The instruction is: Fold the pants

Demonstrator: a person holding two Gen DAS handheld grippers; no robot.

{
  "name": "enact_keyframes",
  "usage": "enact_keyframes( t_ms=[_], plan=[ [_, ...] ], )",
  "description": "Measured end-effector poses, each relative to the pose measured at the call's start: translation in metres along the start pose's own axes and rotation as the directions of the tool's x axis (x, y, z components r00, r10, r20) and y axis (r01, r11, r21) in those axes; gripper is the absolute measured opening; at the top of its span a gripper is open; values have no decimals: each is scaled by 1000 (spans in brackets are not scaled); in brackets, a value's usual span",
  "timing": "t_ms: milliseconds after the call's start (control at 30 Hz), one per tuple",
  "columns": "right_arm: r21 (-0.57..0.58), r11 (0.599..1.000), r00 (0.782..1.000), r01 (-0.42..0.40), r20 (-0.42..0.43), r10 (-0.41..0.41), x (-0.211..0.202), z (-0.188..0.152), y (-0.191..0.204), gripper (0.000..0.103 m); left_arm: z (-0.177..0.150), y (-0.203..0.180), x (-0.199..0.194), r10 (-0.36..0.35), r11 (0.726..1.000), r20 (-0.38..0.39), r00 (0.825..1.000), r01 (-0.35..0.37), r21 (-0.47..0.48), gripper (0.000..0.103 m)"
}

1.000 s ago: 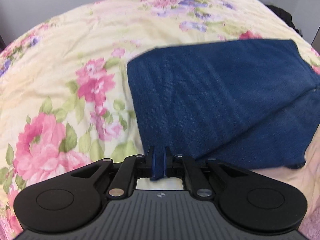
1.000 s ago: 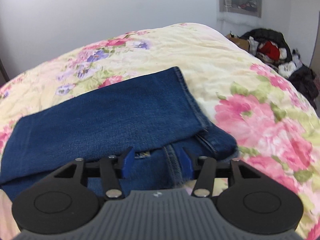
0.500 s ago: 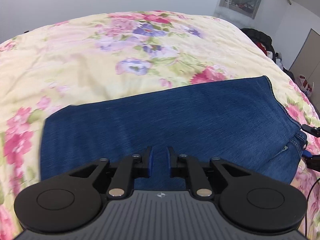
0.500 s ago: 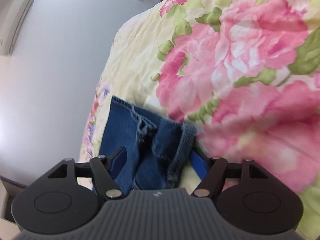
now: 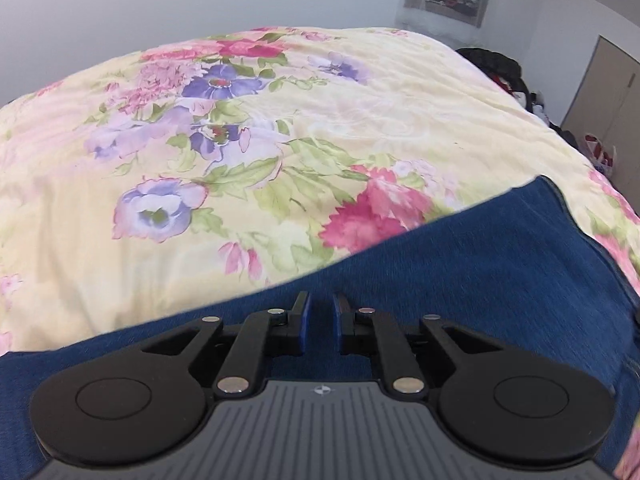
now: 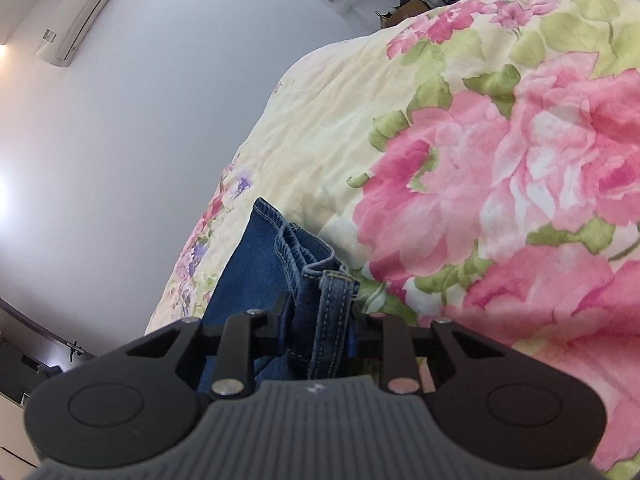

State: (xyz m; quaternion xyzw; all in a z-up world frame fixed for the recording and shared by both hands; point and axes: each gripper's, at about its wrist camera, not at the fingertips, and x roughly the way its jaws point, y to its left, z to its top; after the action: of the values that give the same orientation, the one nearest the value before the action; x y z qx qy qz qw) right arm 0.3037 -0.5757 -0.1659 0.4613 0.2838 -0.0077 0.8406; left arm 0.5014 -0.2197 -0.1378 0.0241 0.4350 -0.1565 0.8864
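Denim-blue folded pants point(image 5: 460, 280) on floral quilt point(image 5: 280, 140).
Right gripper point(image 6: 316, 320) apparently clamps bunched hems; left gripper point(image 5: 319, 322), jaws slightly apart, grips nothing; layers may slip.

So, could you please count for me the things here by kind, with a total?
Pants: 1 (blue jeans)
Floral bedspread: 1
Tongs: 2, left tongs and right tongs
Wall air conditioner: 1
Total: 5
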Motion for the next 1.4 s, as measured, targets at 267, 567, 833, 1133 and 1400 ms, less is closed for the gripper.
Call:
enact_keyframes(
  t_ms=[267,567,833,1133,1400],
  plan=[
    [-125,992,1000,-6,-9,5,-3,10,31,19,-11,-12,-10,53,998,45,998,-54,34,14],
    [-142,990,1000,27,8,-26,-11,9,52,19,-87,-53,-71,-53,994,14,999,51,96,8],
    [-236,969,998,66,15,-65,-20,3,92,19,-117,-68,-86,-107,991,-92,990,114,68,4],
    [-380,922,996,80,73,-56,-44,-21,167,19,-114,10,-172,-58,998,12,998,58,30,9],
    [-517,856,998,-3,52,35,-51,-80,266,17,-127,128,-251,156,986,74,985,-151,-66,10]
  ],
)
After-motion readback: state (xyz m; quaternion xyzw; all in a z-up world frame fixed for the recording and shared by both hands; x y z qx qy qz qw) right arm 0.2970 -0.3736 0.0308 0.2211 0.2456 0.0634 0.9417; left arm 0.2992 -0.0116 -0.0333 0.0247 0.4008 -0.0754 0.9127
